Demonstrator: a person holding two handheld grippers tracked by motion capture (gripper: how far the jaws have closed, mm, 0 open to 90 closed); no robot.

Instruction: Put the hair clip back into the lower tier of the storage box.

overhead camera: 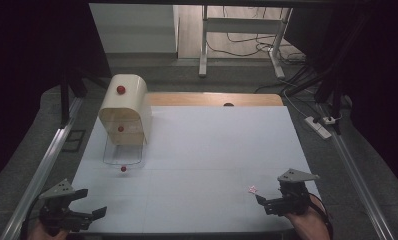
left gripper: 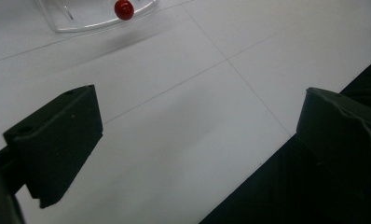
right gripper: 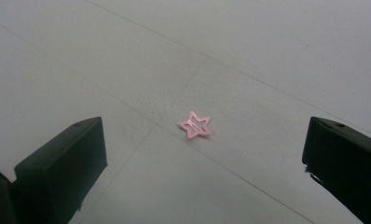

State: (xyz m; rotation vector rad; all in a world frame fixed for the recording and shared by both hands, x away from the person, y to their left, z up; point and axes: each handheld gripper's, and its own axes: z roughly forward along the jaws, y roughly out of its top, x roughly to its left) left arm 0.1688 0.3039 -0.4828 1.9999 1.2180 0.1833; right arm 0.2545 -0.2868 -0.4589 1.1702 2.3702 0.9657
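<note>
Your right gripper (right gripper: 204,163) has its fingers (right gripper: 62,163) spread wide, framing the pink star clip (right gripper: 195,125), which lies flat on the counter (overhead camera: 202,150) just ahead of them, likely lined up for a pick. Your left gripper (overhead camera: 94,212) is also spread and empty, parked well away from the star at the counter's near edge. Beyond it stands a small cabinet (overhead camera: 124,110), its clear drawer (left gripper: 95,18) seemingly pulled out. Both hands rest low and level.
</note>
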